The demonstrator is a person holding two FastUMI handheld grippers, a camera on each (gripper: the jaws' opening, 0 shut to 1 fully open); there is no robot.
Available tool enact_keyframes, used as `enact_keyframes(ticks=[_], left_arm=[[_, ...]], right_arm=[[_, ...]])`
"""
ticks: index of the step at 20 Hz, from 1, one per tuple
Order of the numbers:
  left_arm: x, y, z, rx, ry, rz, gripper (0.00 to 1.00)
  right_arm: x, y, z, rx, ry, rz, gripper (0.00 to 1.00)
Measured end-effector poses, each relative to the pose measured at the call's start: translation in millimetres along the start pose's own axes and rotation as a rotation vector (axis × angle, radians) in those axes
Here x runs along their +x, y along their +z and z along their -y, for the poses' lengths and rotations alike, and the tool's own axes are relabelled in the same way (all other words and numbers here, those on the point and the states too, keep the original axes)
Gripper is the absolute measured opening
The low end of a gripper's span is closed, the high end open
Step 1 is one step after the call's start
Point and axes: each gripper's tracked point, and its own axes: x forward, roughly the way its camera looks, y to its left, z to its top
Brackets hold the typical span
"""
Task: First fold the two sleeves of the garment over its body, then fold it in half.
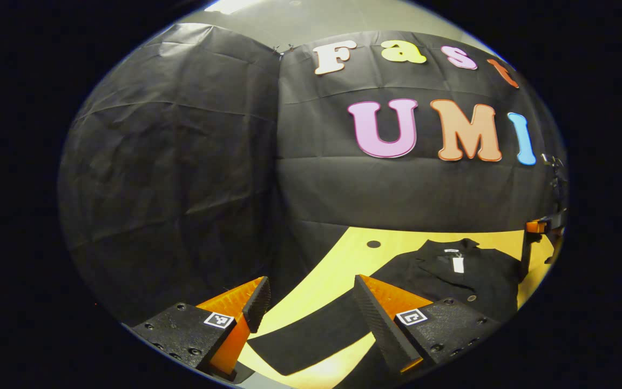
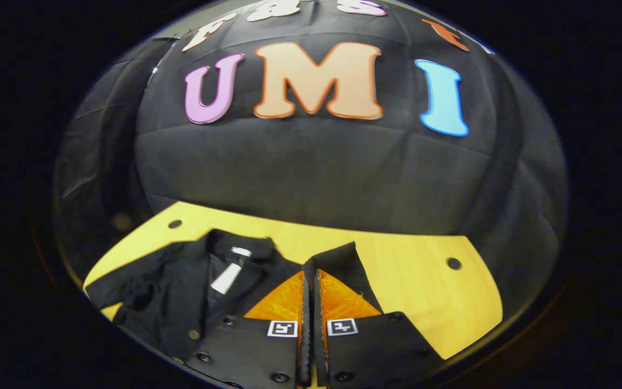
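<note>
A black garment [image 1: 451, 275] lies spread on the yellow wooden table [image 1: 338, 265], collar and white label [image 1: 457, 264] toward the wall. One sleeve [image 1: 311, 335] stretches flat across the table below my left gripper [image 1: 311, 281], which hovers open above it with nothing between its fingers. In the right gripper view, my right gripper [image 2: 311, 267] is shut on a piece of the garment's black fabric [image 2: 343, 259] that sticks up past the fingertips. The garment's body [image 2: 181, 286] and label [image 2: 227, 278] lie to its left. The right gripper's orange part [image 1: 536, 227] also peeks in beside the garment.
The table [image 2: 413, 281] has bare wood to the right of the garment, with small round holes [image 2: 454, 263] [image 2: 175, 223] near its far edge. The black cloth wall stands close behind the table on all sides.
</note>
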Motion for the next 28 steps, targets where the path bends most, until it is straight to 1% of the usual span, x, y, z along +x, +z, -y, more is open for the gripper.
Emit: enact_keyframes(ticks=[1, 2, 4, 6, 8, 9, 10, 13, 14, 15, 17, 18, 19, 20, 21, 23, 25, 28], left_arm=[[1.4, -4.6, -10.5, -0.005, 0.022, -0.009, 0.98], [2.1, -7.7, -21.0, -0.006, 0.046, -0.018, 0.93], [1.3, -14.6, -37.9, 0.0, 0.086, -0.032, 0.93], [-4.2, -20.0, -48.6, -0.007, 0.099, -0.042, 0.93], [-9.5, -30.5, -54.9, -0.032, 0.103, -0.062, 0.93], [-11.4, -35.9, -57.8, -0.047, 0.106, -0.073, 0.98], [-13.1, -40.5, -61.4, -0.061, 0.113, -0.081, 0.93], [-15.1, -53.5, -70.8, -0.076, 0.129, -0.113, 0.93], [-15.1, -56.7, -70.3, -0.064, 0.125, -0.125, 0.98], [-15.5, -60.4, -70.6, -0.049, 0.119, -0.134, 0.93], [-12.2, -66.1, -63.6, -0.033, 0.086, -0.152, 0.93], [-9.5, -69.2, -58.4, -0.033, 0.065, -0.16, 0.93], [-9.9, -75.6, -54.2, -0.038, 0.043, -0.171, 0.93], [-8.3, -80.9, -49.5, -0.046, 0.021, -0.184, 0.93], [-8.1, -85.8, -46.0, -0.053, 0.0, -0.19, 0.93], [-0.8, -93.2, -36.2, -0.062, -0.029, -0.2, 0.93], [6.1, -109.2, -25.5, -0.055, -0.068, -0.236, 0.93], [13.5, -142.7, -12.7, -0.029, -0.105, -0.311, 0.94]], right_arm=[[9.0, 10.0, -23.4, -0.008, 0.022, 0.012, 0.05], [20.3, 21.2, -48.8, -0.004, 0.05, 0.026, 0.06], [38.2, 35.3, -100.5, 0.011, 0.105, 0.044, 0.05], [49.7, 41.8, -144.5, 0.004, 0.148, 0.045, 0.05], [60.2, 37.9, -186.6, -0.02, 0.197, 0.041, 0.06], [62.9, 35.8, -202.4, -0.035, 0.214, 0.038, 0.05], [66.4, 33.7, -217.9, -0.045, 0.23, 0.033, 0.05], [70.5, 16.8, -256.6, -0.033, 0.281, 0.0, 0.06], [72.4, 11.8, -264.8, -0.027, 0.286, -0.014, 0.07], [74.5, 6.4, -266.3, -0.017, 0.291, -0.022, 0.06], [77.4, 4.6, -278.0, 0.027, 0.322, -0.028, 0.06], [68.4, 9.1, -280.8, 0.061, 0.35, -0.031, 0.29], [72.5, 16.2, -285.9, 0.086, 0.352, -0.036, 0.52], [70.4, 10.7, -286.0, 0.098, 0.342, -0.037, 0.75], [68.3, 14.7, -280.3, 0.099, 0.32, -0.025, 0.98], [60.2, 23.6, -268.7, 0.088, 0.283, 0.006, 0.98], [42.7, 27.9, -256.1, 0.095, 0.271, 0.022, 0.98], [10.3, 31.1, -235.2, 0.15, 0.258, 0.063, 0.98]])
